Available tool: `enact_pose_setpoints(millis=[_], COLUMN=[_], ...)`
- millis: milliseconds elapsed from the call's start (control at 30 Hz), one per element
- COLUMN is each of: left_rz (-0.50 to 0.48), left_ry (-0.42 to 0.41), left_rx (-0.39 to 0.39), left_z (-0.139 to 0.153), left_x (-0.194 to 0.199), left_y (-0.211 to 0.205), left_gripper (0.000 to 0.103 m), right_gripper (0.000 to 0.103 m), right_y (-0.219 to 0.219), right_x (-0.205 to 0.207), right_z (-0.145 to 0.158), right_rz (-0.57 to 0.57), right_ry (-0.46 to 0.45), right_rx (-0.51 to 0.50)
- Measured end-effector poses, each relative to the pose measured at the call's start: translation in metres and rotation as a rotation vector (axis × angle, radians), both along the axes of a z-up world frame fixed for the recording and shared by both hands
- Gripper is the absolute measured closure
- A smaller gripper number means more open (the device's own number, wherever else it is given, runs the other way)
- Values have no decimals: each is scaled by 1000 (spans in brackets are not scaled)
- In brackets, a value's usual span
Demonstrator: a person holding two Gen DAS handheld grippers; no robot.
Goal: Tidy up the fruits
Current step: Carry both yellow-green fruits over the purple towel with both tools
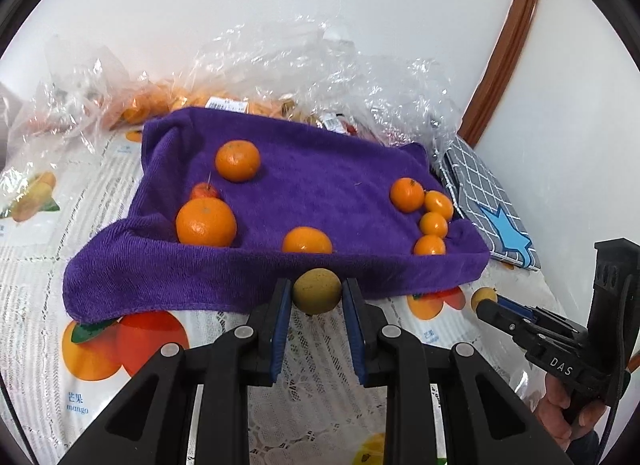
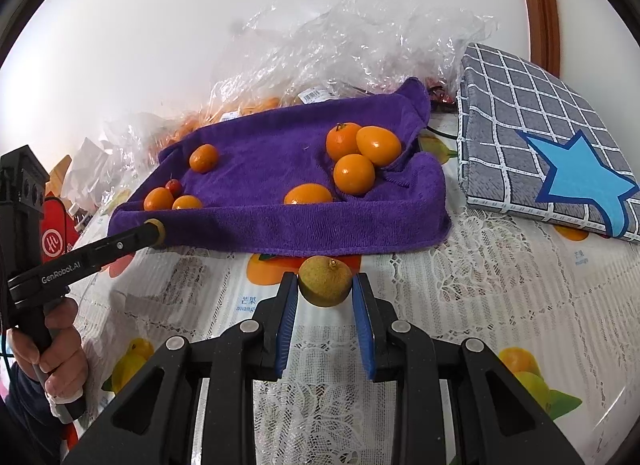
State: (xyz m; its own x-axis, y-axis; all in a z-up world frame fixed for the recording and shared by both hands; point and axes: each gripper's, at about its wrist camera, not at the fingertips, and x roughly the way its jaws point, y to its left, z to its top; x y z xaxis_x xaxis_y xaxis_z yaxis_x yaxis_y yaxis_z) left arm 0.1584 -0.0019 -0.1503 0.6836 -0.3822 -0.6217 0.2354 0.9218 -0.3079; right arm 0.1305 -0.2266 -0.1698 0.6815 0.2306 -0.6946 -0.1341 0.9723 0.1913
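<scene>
A purple towel [image 1: 304,189] lies on the table with several oranges on it, the biggest [image 1: 206,222] at its left and a small red fruit [image 1: 204,190] behind that one. My left gripper [image 1: 316,297] is shut on a small brownish-yellow round fruit [image 1: 317,288] just in front of the towel's near edge. My right gripper [image 2: 325,285] is shut on a similar brownish fruit [image 2: 326,279] before the towel [image 2: 280,221]. Each gripper also shows in the other view: the right one [image 1: 486,305] at the towel's right corner, the left one [image 2: 154,231] at its left corner.
Crumpled clear plastic bags [image 1: 304,65] holding more fruit lie behind the towel against a white wall. A grey checked folded cloth with a blue star [image 2: 540,137] lies at the right. A fruit-printed lace tablecloth [image 2: 480,285] covers the table. A hand [image 2: 52,349] grips the left handle.
</scene>
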Motion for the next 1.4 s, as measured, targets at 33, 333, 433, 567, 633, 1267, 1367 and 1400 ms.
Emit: enact_pose_setpoints(millis=[33, 333, 433, 567, 633, 1267, 1367, 1400], left_rz=[-3, 10, 18, 21, 22, 39, 51, 54], left_ry=[-2, -4, -13, -26, -30, -62, -67, -69], left_rx=[0, -55, -63, -68, -70, -121, -131, -135], left_z=[1, 1, 3, 5, 6, 15, 17, 17], left_x=[0, -1, -2, -3, -4, -10, -10, -10], left_y=[-1, 9, 11, 13, 13, 25, 30, 31], left_gripper=[78, 78, 78, 78, 78, 78, 78, 78], right_gripper=[75, 75, 75, 75, 75, 75, 75, 75], right_y=[0, -9, -12, -13, -12, 6, 10, 11], right_x=[0, -4, -3, -3, -4, -8, -5, -4], right_z=[0, 2, 2, 2, 2, 28, 37, 39], right_rz=[-1, -24, -25, -33, -36, -13, -6, -3], right_ry=[-2, -17, -11, -5, -5, -56, -78, -83], right_rx=[1, 39, 56, 56, 45, -10, -8, -4])
